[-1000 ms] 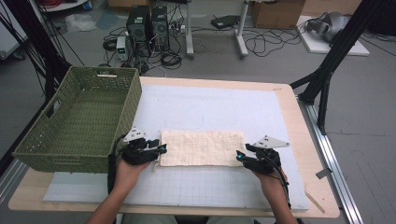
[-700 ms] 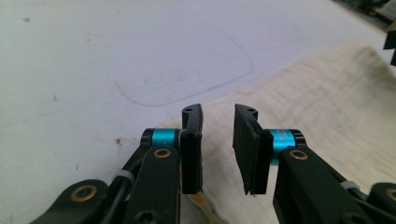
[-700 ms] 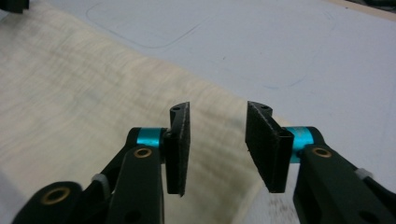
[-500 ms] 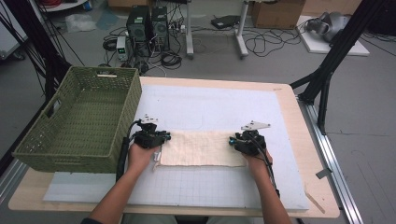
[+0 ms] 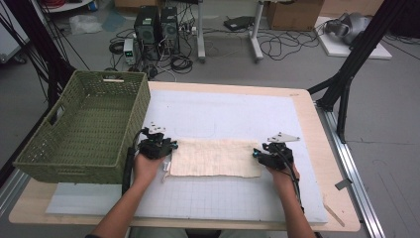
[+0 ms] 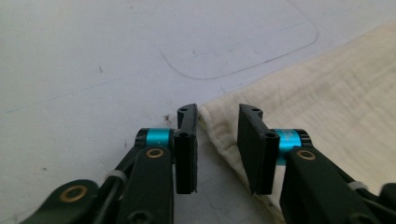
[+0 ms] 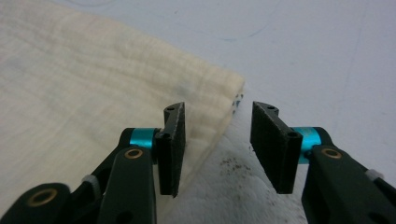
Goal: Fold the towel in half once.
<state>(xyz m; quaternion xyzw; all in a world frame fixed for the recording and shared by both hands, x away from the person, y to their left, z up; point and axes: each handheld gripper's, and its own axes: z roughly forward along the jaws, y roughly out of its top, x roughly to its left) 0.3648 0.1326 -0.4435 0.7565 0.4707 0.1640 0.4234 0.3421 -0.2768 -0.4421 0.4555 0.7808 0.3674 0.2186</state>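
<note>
cloth (image 5: 215, 157) flat on worktop (image 5: 237, 114), long axis left-right; left gripper (image 5: 159, 147) at left end, right gripper (image 5: 267, 157) at right end; both jaws just reopened, straddling cloth edge, not pinching; basket (image 5: 84, 126) off left

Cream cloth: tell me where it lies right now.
In the high view the cream cloth lies flat on the white mat near the table's front edge, between the left hand-held gripper and the right hand-held gripper, right of the green basket.
</note>
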